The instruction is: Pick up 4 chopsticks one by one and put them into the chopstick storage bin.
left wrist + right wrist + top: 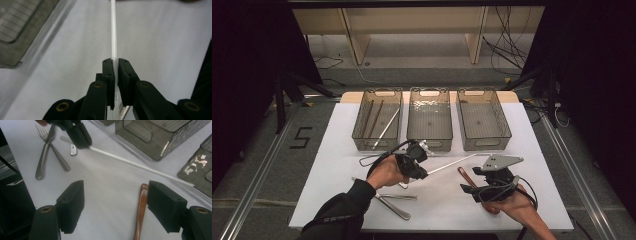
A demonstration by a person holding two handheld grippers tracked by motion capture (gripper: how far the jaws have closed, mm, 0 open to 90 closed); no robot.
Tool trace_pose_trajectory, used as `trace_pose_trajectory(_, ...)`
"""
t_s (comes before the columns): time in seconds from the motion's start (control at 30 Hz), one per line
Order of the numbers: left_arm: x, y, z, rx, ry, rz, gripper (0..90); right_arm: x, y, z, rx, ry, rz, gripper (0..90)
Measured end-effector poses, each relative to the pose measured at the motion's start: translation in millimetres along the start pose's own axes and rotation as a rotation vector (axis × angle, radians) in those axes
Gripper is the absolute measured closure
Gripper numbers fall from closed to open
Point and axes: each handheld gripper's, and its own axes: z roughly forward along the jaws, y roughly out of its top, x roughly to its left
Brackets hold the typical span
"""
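A white table (pixel 337 165) is standing on a grey floor, with three clear bins (pixel 430 125) sitting in a row along its far edge. In the high view, the left gripper (pixel 421 161) is pinching a thin white stick (pixel 452 163) that is slanting toward the right, while the right gripper (pixel 472 191) is resting near a brown-handled utensil (pixel 466 176). Metal cutlery (pixel 393 204) is lying near the front edge.

In the left gripper view, the jaws are pressing together on the white stick (pixel 114 37), which is running straight ahead over the table.

In the right gripper view, the jaws are standing spread with nothing between their pads; the brown-handled utensil (pixel 140 212) is lying just beside the right-hand jaw, and the white stick (pixel 140 166) is crossing beyond, held by the left gripper (pixel 81 141).
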Motion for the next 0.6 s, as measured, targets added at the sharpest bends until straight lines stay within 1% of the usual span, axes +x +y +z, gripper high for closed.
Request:
trace_pose_trajectory(0.07,3.4,0.8,-10.7,-0.023,0.007,-0.006,83.7,0.3,0.0,-0.1,0.001,-0.002,-0.002,31.5)
trace_pose_trajectory(0.13,7.7,0.5,-22.1,-0.061,0.010,-0.023,83.7,0.4,0.1,-0.1,0.000,-0.002,0.000,31.4)
trace_pose_trajectory(0.27,18.3,-1.3,-45.8,-0.130,0.032,-0.058,83.7,0.0,0.0,-0.1,-0.001,-0.003,0.002,31.4)
trace_pose_trajectory(0.3,22.0,-2.1,-51.2,-0.132,0.029,-0.063,83.7,0.0,0.0,-0.1,-0.001,-0.003,0.002,31.4)
trace_pose_trajectory(0.43,39.6,-9.8,-68.1,-0.188,0.050,-0.124,83.7,0.4,0.1,0.5,0.001,-0.001,0.002,31.5)
trace_pose_trajectory(0.6,61.0,-19.4,-80.6,-0.237,0.069,-0.197,83.7,0.3,0.2,2.4,0.003,-0.001,0.002,31.4)
